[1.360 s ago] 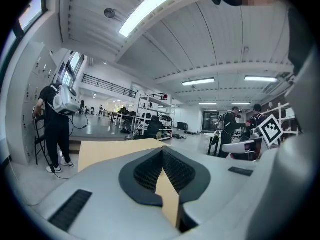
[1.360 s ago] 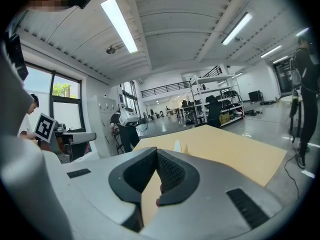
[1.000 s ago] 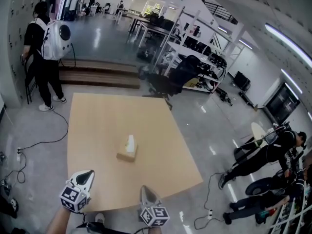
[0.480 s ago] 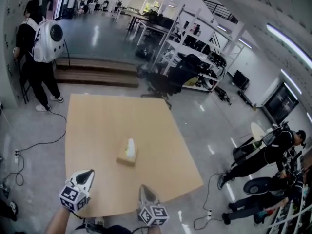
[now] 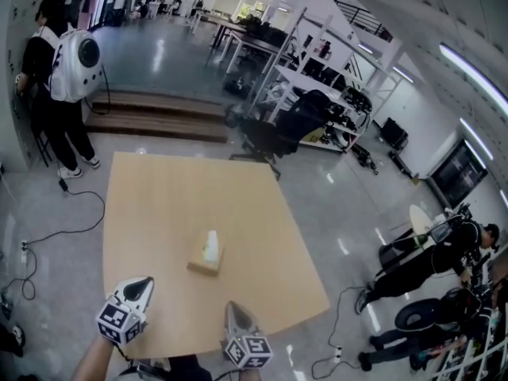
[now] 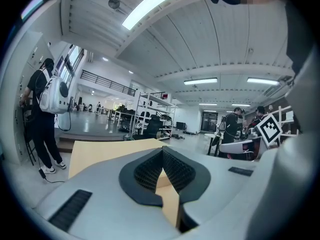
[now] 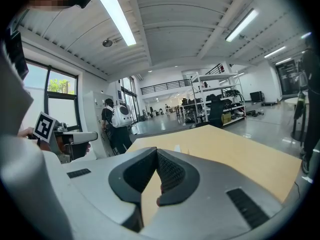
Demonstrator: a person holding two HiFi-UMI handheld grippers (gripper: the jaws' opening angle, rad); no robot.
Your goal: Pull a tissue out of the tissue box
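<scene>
The tissue box (image 5: 206, 254) sits mid-frame on the table (image 5: 159, 189), with bare wood all round it. At the table's near edge, bottom of frame, the left gripper (image 5: 143, 281) and right gripper (image 5: 232, 308) both have their jaws pressed together and empty. Since a second ago the box has drifted slightly lower-left in the frame. A person with a backpack (image 5: 59, 70) stands upper left, clear of the table.

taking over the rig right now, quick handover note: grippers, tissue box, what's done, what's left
Left gripper: shut, empty, over the near edge of the table.
Right gripper: shut, empty, beside it.
Tissue box: on the table, ahead of both grippers, untouched; a tissue sticks up from its top.
Done: nothing yet.
Left: reach in, open one gripper, pinch the tissue, pull it out.
</scene>
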